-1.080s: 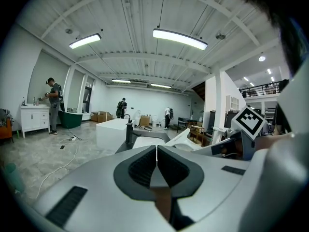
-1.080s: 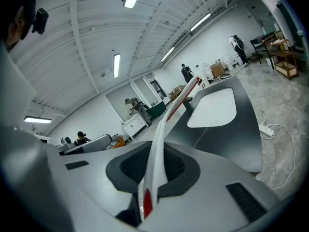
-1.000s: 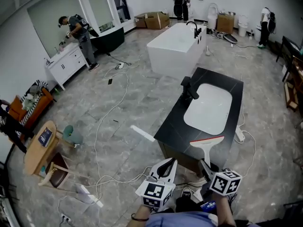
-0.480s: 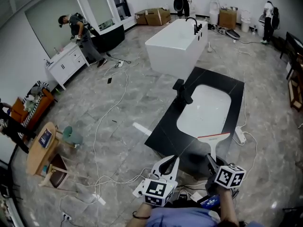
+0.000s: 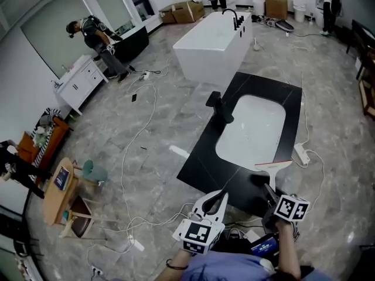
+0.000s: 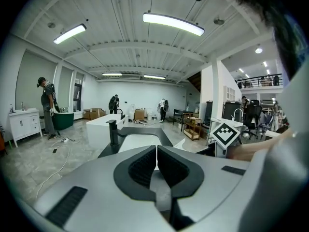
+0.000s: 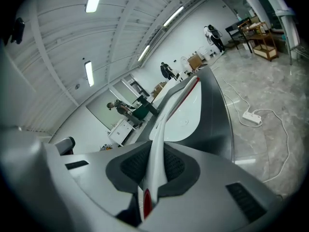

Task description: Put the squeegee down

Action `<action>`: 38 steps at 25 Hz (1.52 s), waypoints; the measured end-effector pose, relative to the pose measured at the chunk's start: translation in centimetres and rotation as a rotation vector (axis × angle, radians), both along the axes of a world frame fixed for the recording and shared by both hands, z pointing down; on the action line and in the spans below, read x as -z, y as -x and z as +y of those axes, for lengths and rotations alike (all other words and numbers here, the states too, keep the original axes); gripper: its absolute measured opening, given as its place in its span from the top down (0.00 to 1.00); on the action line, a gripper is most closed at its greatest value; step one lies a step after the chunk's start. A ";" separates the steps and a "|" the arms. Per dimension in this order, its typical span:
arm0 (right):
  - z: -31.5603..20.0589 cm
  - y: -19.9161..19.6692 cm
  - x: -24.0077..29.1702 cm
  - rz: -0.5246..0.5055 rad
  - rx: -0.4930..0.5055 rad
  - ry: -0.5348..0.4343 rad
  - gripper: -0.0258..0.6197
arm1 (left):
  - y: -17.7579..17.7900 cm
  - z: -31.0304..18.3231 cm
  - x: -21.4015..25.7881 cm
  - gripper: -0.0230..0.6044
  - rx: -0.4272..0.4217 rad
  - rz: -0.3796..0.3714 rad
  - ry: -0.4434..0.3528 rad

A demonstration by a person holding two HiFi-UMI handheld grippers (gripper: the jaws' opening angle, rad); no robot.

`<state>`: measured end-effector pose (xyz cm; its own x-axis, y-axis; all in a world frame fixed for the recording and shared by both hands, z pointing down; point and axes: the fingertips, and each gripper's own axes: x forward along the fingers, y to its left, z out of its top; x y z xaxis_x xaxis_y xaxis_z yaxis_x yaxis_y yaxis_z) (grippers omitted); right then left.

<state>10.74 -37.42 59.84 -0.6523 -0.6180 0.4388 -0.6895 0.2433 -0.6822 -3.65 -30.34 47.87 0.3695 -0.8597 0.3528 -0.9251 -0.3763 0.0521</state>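
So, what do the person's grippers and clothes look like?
The left gripper and right gripper have pale grey shells with black ribbed pads. Each carries a white cube with black square markers. The person wears a blue top and a dark wristband.

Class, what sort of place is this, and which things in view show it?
Probably a bathroom-fixtures showroom or test hall: a freestanding white bathtub, a black vanity counter with a white basin standing mid-floor, and cables trailing across the floor.
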 end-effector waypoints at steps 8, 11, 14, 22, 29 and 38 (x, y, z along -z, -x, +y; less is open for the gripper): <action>-1.0 -1.0 -5.2 -0.073 -0.111 0.124 0.89 | -2.0 -1.5 -1.4 0.93 -0.124 -0.022 0.035; -1.0 -1.5 -6.4 -0.116 -0.174 0.170 0.89 | -2.6 -1.6 -1.4 0.93 -0.170 -0.019 0.035; -1.1 -1.4 -7.4 -0.185 -0.236 0.210 0.89 | -2.2 -1.6 -1.6 0.93 -0.197 -0.015 0.039; -0.5 -0.3 -8.6 -0.230 -0.315 0.266 0.89 | 1.3 -2.3 -1.5 0.93 -0.190 -0.004 0.034; -0.2 1.0 -9.5 -0.151 -0.306 0.296 0.71 | 4.2 -2.9 -1.5 0.93 -0.156 0.013 0.018; 0.4 0.9 -9.9 0.217 -0.282 0.226 0.49 | 5.5 -2.9 -0.9 0.93 -0.158 0.011 -0.011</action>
<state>9.83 -37.06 69.73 -0.3489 -0.6311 0.6927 -0.8414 -0.1146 -0.5282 -9.12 -33.22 48.81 0.5042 -0.7944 0.3387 -0.8537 -0.5177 0.0564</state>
